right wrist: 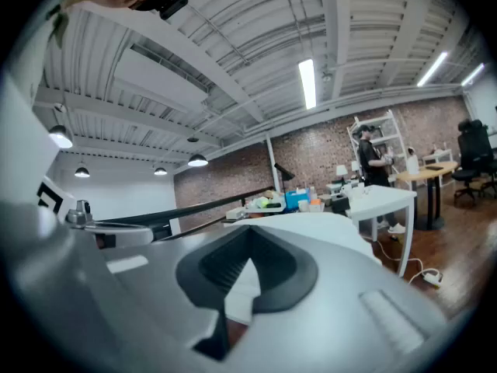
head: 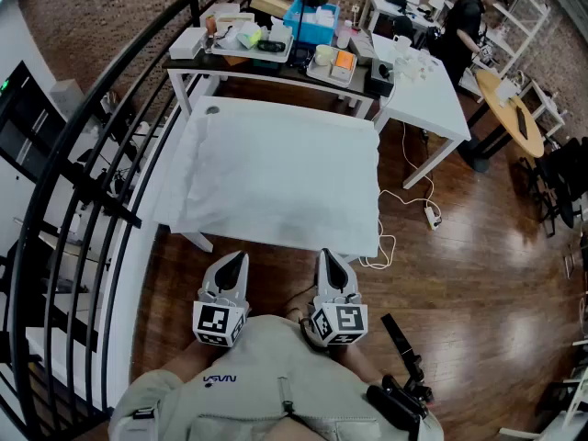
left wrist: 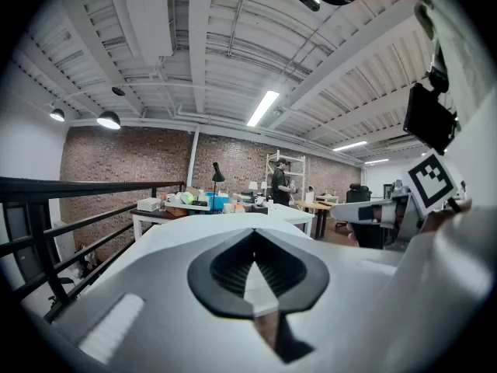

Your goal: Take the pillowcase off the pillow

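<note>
Pillowcase and pillow lie flat across the white table, covering nearly all of its top, with the near edge hanging a little over the table's front side. The job has not begun: the case is on the pillow and nothing touches it.

The person stands at the front of the table with both tools drawn back close to the body, short of the table's edge. The left gripper has its jaws pressed together with nothing between them, and the right gripper is the same, clenched and empty. Both point roughly level toward the table.

The step in hand looks like the approach. The next move would probably call for opening both pairs of jaws and reaching forward over the table's front edge. One gripper would pinch the loose cloth at the open end of the case, while the other pins or grips the pillow through the fabric so the two can be pulled apart.

The cloth is plain white and smooth, with only faint creases. A soft fold runs along the side nearest the railing to the left of the table. Which end of the case is open cannot be made out from here. Being thin and slack, the fabric will likely bunch and slide unless it is pinched firmly.

Behind the table stands a dark table crowded with boxes and trays. Another person works at shelves well beyond the table's far right corner.
</note>
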`<state>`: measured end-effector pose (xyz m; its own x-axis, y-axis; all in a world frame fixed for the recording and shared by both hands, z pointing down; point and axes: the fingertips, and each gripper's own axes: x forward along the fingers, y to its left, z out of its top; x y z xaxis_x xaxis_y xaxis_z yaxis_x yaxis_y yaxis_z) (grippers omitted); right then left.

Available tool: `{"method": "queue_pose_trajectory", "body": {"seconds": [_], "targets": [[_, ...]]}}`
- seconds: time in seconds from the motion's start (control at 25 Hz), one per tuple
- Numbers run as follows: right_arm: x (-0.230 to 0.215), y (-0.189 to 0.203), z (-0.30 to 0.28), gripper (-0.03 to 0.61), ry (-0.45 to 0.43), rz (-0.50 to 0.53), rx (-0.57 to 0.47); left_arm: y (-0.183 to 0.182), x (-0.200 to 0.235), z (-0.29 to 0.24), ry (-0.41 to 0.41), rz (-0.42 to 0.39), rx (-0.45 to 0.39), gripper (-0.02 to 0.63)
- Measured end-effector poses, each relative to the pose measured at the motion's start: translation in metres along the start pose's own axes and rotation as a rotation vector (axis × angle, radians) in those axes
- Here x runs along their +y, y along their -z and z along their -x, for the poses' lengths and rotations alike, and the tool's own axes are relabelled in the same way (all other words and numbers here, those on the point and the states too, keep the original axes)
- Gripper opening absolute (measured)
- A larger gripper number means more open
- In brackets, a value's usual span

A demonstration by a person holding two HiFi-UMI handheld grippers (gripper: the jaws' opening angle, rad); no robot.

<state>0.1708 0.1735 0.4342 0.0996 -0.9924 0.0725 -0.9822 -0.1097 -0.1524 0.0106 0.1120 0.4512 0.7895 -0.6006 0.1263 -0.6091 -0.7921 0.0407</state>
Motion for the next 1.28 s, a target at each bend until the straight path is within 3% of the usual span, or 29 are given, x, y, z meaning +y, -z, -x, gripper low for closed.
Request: {"method": "queue_pose_trajectory", "body": {"seconds": [0.36,0.68,0.88,1.28], "targets": [[-0.028,-0.005,0.005,0.003,-0.027,-0.03,-0.03,-0.005,-0.029,-0.015,-0.016,-0.043,0.016,0.0],[-0.042,-0.006,-0.001,0.003,-0.12,-0.014,-0.025,-0.003,-0.053,-0.013,-0.08,-0.071,0.055,0.0],[-0.027,-0.004,-0.017,0.003,-0.142,0.001,-0.011,0.005,-0.028,-0.008,-0.119,-0.039,0.067,0.0],[0.052,-0.021,-0.072,0.003,-0.12,0.088,0.007,-0.016,0.061,-0.009,-0.067,-0.003,-0.01,0.0]]}}
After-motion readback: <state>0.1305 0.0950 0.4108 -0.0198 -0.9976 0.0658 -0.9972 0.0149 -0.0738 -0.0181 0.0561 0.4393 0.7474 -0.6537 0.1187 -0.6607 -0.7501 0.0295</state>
